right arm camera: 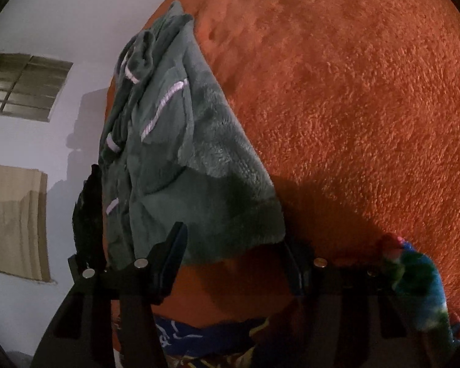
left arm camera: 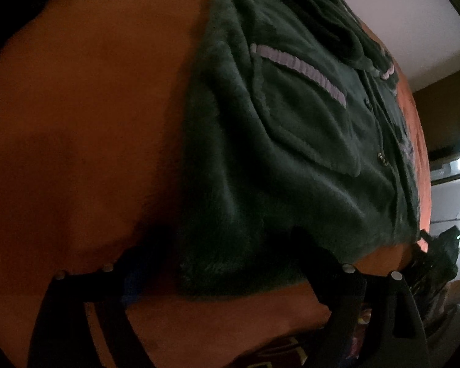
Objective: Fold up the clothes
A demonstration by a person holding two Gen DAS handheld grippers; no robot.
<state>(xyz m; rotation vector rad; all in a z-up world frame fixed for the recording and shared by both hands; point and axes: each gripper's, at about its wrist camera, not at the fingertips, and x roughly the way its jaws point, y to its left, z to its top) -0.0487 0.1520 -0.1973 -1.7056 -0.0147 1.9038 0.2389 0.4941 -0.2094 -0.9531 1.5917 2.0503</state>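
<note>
On the orange blanket [right arm camera: 352,107] lies the green fleece top [left arm camera: 276,153], spread lengthwise w/ its hem end nearest both grippers and the collar end bunched at the far end. Handling, as a guess: soft, thick plush, light to mid weight, no stiffness at all, so it'll droop and fold wherever it's lifted; the pile prob. gives good grip, not slippery, nothing fragile. Best hold looks like the two hem corners, one per gripper, pinching thru the full thickness so the layers don't slide apart. Looks: dark grey-green fuzzy fabric, pale lilac ribbed trim [left arm camera: 297,69] along a chest pocket and at the collar, small buttons down the front placket. Left gripper [left arm camera: 233,271] has its jaws wide apart, straddling the near hem corner; fabric sits between the fingers but the pads aren't pressing on it. Right gripper [right arm camera: 233,260] is also apart, narrower, hem edge btwn the fingers, no pinch visible. A multicolour cloth [right arm camera: 420,288] lies just beside the right finger, and a blue printed fabric [right arm camera: 205,337] shows below the blanket edge.
</note>
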